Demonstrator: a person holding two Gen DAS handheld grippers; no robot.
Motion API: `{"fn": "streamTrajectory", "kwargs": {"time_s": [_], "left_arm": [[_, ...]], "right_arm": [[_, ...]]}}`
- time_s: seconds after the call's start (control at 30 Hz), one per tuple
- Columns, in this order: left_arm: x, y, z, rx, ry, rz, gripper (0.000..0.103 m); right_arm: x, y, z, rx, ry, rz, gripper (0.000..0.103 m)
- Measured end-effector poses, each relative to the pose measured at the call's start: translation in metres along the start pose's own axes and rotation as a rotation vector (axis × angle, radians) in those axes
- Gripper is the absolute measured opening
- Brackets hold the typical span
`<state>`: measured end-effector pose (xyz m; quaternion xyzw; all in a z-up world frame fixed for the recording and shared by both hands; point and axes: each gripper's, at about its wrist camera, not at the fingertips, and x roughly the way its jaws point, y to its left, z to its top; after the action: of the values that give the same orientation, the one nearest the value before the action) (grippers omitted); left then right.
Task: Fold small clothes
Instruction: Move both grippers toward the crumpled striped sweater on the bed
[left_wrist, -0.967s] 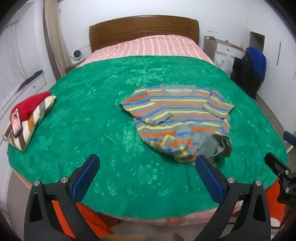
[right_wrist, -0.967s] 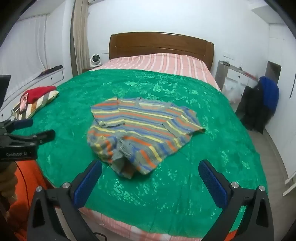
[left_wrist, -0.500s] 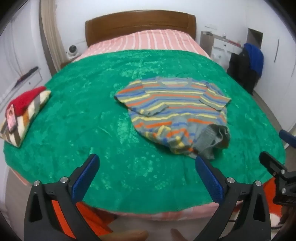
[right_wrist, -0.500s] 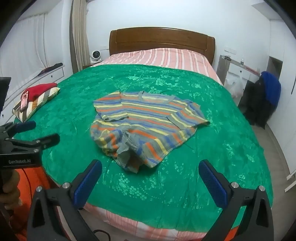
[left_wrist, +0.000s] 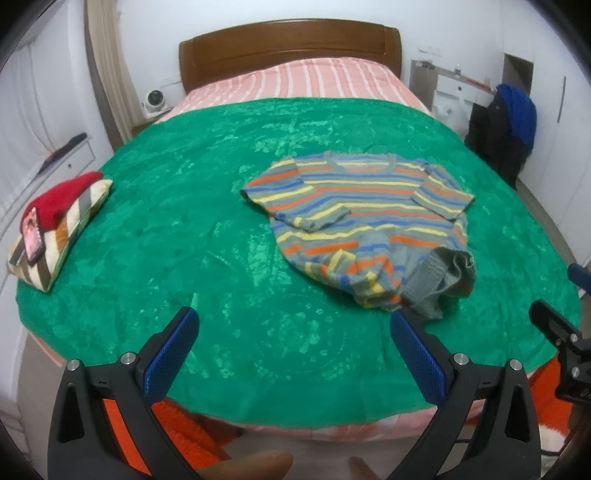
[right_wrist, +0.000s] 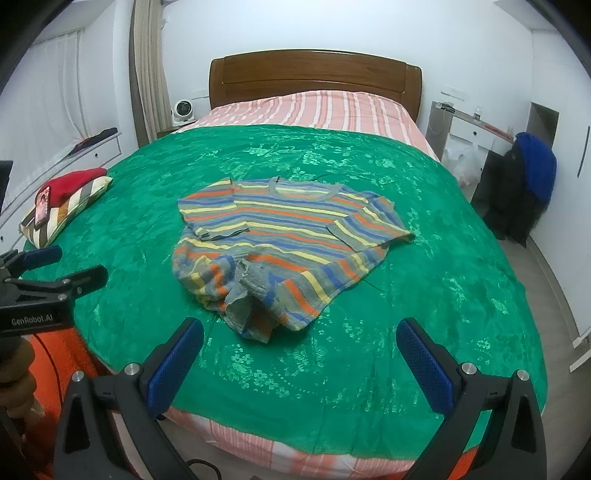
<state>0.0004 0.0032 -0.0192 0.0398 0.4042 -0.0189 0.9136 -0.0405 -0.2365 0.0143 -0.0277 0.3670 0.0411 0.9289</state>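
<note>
A small striped sweater in grey, orange, yellow and blue lies on the green bedspread, neck towards the headboard, both sleeves folded inward and its hem bunched up at the near edge. It also shows in the right wrist view. My left gripper is open and empty, held over the near edge of the bed, to the left of the bunched hem. My right gripper is open and empty, just in front of the hem. The left gripper shows at the left of the right wrist view.
A striped cushion with a red garment and a phone on it lies at the bed's left edge. The wooden headboard stands at the back. A chair with dark and blue clothes stands at the right, beside a white desk.
Both grippers have drifted back and a little to the left, so the sweater sits further right and further off in the views. Both stay open. The sweater has not moved.
</note>
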Motion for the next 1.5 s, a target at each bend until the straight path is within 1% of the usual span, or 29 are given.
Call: {"fn": "streamTrajectory", "kwargs": {"time_s": [0.47,0.67,1.5], "left_arm": [[0.007,0.002,-0.002,-0.004,0.025,0.021,0.103],[0.008,0.002,-0.005,-0.001,0.029,0.017,0.103],[0.013,-0.002,-0.011,0.011,0.051,0.006,0.103]], "right_arm": [[0.008,0.003,0.001,-0.004,0.033,-0.005,0.103],[0.013,0.004,-0.001,-0.002,0.048,-0.001,0.103],[0.017,0.007,-0.006,-0.002,0.062,0.004,0.103]]}}
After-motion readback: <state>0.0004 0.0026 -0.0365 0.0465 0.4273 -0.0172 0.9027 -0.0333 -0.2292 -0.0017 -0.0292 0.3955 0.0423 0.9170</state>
